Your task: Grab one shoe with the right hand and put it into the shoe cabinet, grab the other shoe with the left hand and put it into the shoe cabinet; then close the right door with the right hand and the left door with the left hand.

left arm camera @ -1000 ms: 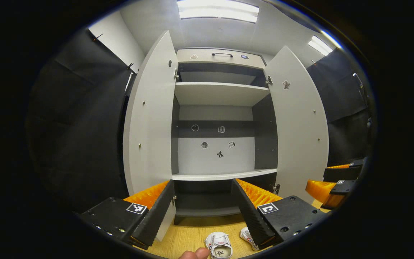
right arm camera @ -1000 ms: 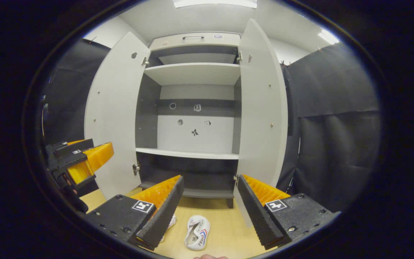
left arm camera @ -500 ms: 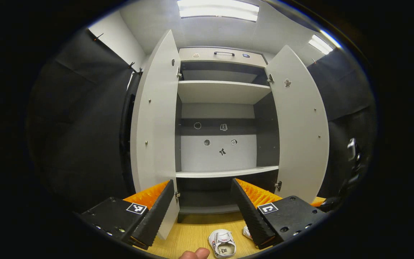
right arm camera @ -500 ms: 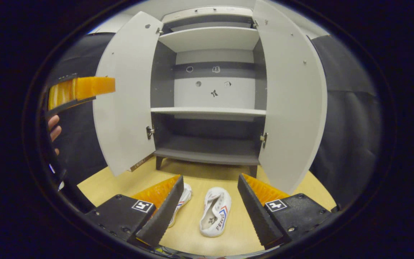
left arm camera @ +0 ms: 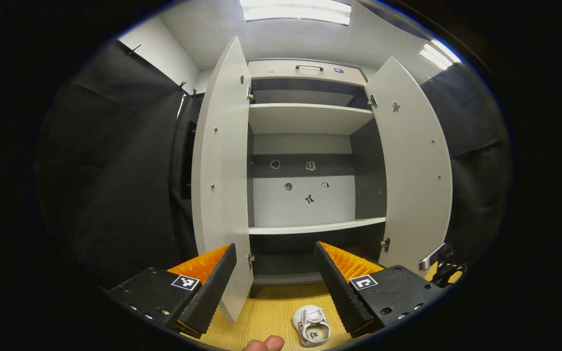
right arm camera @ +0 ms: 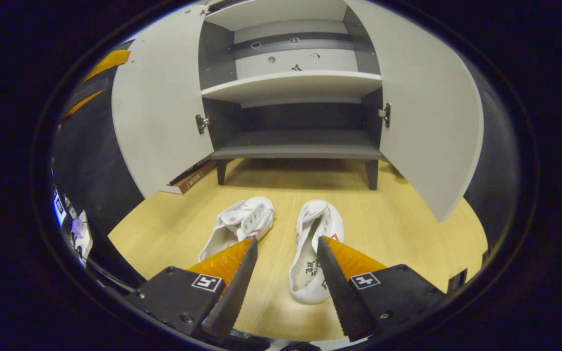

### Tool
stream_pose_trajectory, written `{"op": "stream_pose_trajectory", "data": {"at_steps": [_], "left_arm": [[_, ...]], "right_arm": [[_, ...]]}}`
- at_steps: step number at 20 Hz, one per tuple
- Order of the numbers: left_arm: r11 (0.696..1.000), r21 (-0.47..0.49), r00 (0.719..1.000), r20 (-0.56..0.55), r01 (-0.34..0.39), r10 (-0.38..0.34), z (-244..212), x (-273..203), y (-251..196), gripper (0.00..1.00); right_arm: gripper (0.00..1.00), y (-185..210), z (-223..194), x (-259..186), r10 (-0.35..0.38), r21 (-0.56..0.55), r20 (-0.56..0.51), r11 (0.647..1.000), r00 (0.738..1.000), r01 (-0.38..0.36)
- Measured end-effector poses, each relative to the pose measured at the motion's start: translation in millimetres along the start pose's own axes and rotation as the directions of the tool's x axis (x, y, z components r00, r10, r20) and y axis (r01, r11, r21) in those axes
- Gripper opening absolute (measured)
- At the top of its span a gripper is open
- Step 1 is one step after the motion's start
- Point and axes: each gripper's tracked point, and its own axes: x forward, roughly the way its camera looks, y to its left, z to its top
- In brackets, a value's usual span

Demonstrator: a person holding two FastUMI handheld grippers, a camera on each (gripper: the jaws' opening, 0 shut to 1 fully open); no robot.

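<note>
Two white shoes lie side by side on the wooden floor in front of the open shoe cabinet (right arm camera: 295,151). In the right gripper view, my right gripper (right arm camera: 286,241) hangs open just above them, the left shoe (right arm camera: 239,225) beside its left finger and the right shoe (right arm camera: 310,263) reaching between the fingers and partly under the right one. My left gripper (left arm camera: 275,247) is held high and open, facing the cabinet shelves (left arm camera: 310,226), with one shoe (left arm camera: 311,325) low in its view. Both cabinet doors (right arm camera: 156,112) (right arm camera: 427,112) stand wide open.
A brown flat box (right arm camera: 188,180) lies on the floor under the left door. The cabinet stands on short legs (right arm camera: 371,174). Black cloth walls close in both sides. A fingertip (left arm camera: 264,343) shows at the bottom of the left gripper view.
My right gripper has dropped and tilted down towards the shoes, its fingers a little closer together. My left gripper has drifted slightly left, still high and open.
</note>
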Motion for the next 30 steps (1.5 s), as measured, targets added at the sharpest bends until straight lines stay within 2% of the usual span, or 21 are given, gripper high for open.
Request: {"op": "stream_pose_trajectory", "data": {"at_steps": [1,2,4,8,9,10,11,12,13,15,18,20,21,22,26,30], "left_arm": [[1.000,0.000,1.000,-0.002,-0.004,0.004,-1,0,3,0.96],[1.000,-0.001,1.000,-0.005,-0.006,0.006,-1,1,5,0.96],[1.000,0.000,1.000,-0.012,-0.012,0.012,-5,0,8,0.96],[1.000,-0.002,0.999,-0.028,-0.022,0.022,-11,3,15,0.96],[1.000,-0.006,0.999,-0.033,-0.022,0.022,-13,4,16,0.96],[1.000,-0.008,0.999,-0.040,-0.021,0.021,-15,6,16,0.96],[1.000,-0.010,0.999,-0.045,-0.021,0.020,-17,6,17,0.96],[1.000,-0.015,0.999,-0.047,-0.015,0.014,-18,6,17,0.96],[1.000,-0.026,0.999,-0.037,-0.003,0.002,-16,7,14,0.96],[0.999,-0.041,1.000,-0.010,0.008,-0.008,-10,7,14,0.96],[1.000,-0.015,1.000,-0.003,-0.001,0.001,-9,8,15,0.96],[1.000,0.001,1.000,-0.012,-0.004,0.004,-12,12,15,0.96],[1.000,0.001,1.000,-0.019,0.001,0.000,-15,14,13,0.96],[1.000,0.000,1.000,-0.026,0.007,-0.007,-17,14,10,0.96],[0.999,-0.010,0.999,-0.036,0.030,-0.031,-22,14,1,0.96],[0.999,-0.011,0.998,-0.038,0.045,-0.046,-24,14,-8,0.96]], "right_arm": [[0.81,-1,-5,8,-0.002,0.003,-0.020,1.000,1.000,0.002],[0.80,-3,-12,16,-0.008,0.005,-0.038,1.000,0.999,0.008],[0.65,-11,-22,30,-0.033,0.009,-0.070,0.999,0.997,0.033],[0.56,-19,-24,55,-0.044,0.016,-0.084,0.999,0.995,0.045],[0.46,-20,-24,63,-0.043,0.007,-0.086,0.999,0.995,0.044],[0.42,-21,-26,70,-0.049,-0.001,-0.095,0.999,0.994,0.049],[0.29,-21,-28,77,-0.051,-0.003,-0.103,0.999,0.993,0.051],[0.27,-21,-28,83,-0.057,-0.005,-0.107,0.998,0.993,0.057],[0.32,-22,-28,89,-0.062,-0.006,-0.109,0.998,0.992,0.062],[0.30,-21,-24,96,-0.069,-0.009,-0.102,0.998,0.992,0.069],[0.28,-24,-19,107,-0.090,-0.026,-0.089,0.996,0.992,0.088],[0.22,-25,-16,113,-0.086,-0.032,-0.084,0.996,0.993,0.084],[0.13,-25,-14,116,-0.078,-0.035,-0.077,0.997,0.994,0.075],[0.18,-26,-12,119,-0.071,-0.036,-0.070,0.997,0.995,0.068],[0.06,-29,-8,121,-0.062,-0.028,-0.046,0.998,0.997,0.061],[0.04,-35,4,114,-0.082,-0.068,0.010,0.994,0.997,0.082]]}}
